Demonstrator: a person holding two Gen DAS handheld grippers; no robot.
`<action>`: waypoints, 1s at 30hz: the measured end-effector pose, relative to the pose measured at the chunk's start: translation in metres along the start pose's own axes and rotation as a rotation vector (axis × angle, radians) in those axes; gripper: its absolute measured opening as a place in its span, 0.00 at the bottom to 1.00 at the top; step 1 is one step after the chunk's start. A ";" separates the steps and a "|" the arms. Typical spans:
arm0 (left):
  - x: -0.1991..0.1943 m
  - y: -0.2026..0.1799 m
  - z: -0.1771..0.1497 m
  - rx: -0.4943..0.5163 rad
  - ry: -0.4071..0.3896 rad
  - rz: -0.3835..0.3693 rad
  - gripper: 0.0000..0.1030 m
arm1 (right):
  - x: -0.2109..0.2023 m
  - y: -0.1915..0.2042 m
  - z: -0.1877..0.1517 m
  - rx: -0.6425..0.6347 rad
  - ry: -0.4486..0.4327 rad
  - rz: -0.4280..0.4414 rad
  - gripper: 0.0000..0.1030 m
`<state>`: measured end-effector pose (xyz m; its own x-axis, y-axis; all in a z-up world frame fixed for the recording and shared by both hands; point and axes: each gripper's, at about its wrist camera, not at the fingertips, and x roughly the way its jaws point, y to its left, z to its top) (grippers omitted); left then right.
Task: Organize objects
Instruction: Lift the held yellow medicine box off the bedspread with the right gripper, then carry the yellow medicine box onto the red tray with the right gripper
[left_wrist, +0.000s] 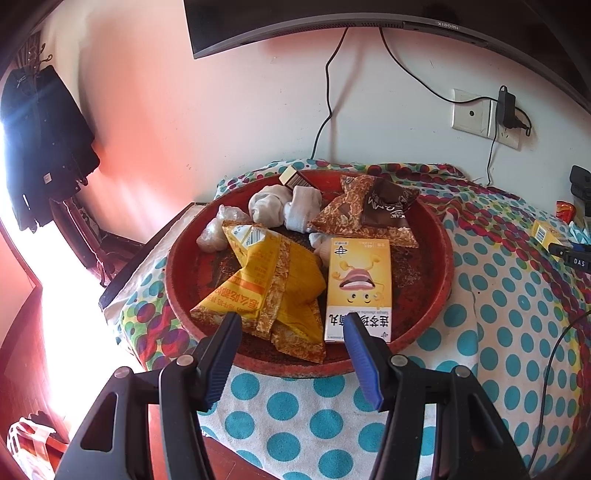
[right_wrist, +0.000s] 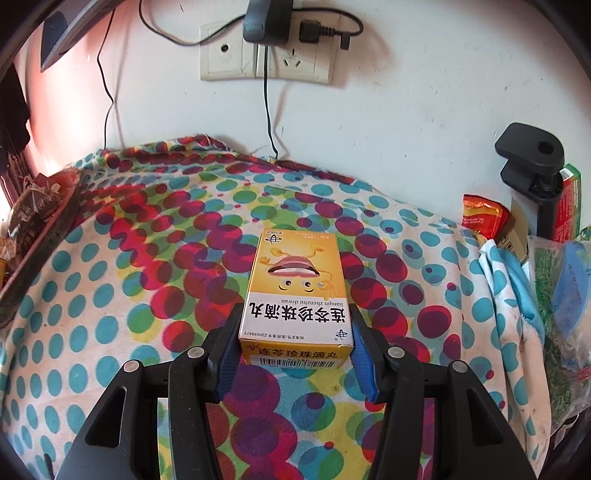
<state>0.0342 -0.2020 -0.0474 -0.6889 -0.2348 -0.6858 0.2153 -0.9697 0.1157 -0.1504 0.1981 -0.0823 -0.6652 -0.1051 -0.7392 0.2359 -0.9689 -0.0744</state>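
Your right hand-held gripper (right_wrist: 295, 343) is clamping the near end of a yellow-and-white cardboard medicine box (right_wrist: 297, 291), both blue pads pressing on its sides, and the box is lying over the polka-dot cloth (right_wrist: 147, 295) covering the counter. Your left hand-held gripper (left_wrist: 291, 328) is standing apart with nothing between its fingers, hovering at the near rim of the round red tray (left_wrist: 424, 295). That tray is holding a second matching yellow medicine box (left_wrist: 356, 284), a crumpled yellow snack packet (left_wrist: 266, 291), a brown snack packet (left_wrist: 354, 212) and rolled white socks (left_wrist: 284, 208). Behind, a white wall socket (right_wrist: 266, 55) is carrying a black plug
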 end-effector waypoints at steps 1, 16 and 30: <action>0.000 -0.001 0.000 0.001 0.000 0.000 0.57 | -0.003 0.001 0.001 -0.005 -0.005 -0.003 0.48; -0.012 0.004 -0.003 -0.003 -0.015 -0.037 0.57 | -0.039 0.038 0.013 -0.043 -0.046 0.067 0.48; -0.025 0.027 -0.017 -0.032 -0.017 -0.042 0.57 | -0.065 0.111 0.027 -0.127 -0.090 0.148 0.48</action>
<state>0.0689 -0.2214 -0.0396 -0.7091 -0.1957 -0.6775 0.2078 -0.9760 0.0644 -0.1006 0.0909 -0.0246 -0.6757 -0.2697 -0.6860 0.4198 -0.9058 -0.0574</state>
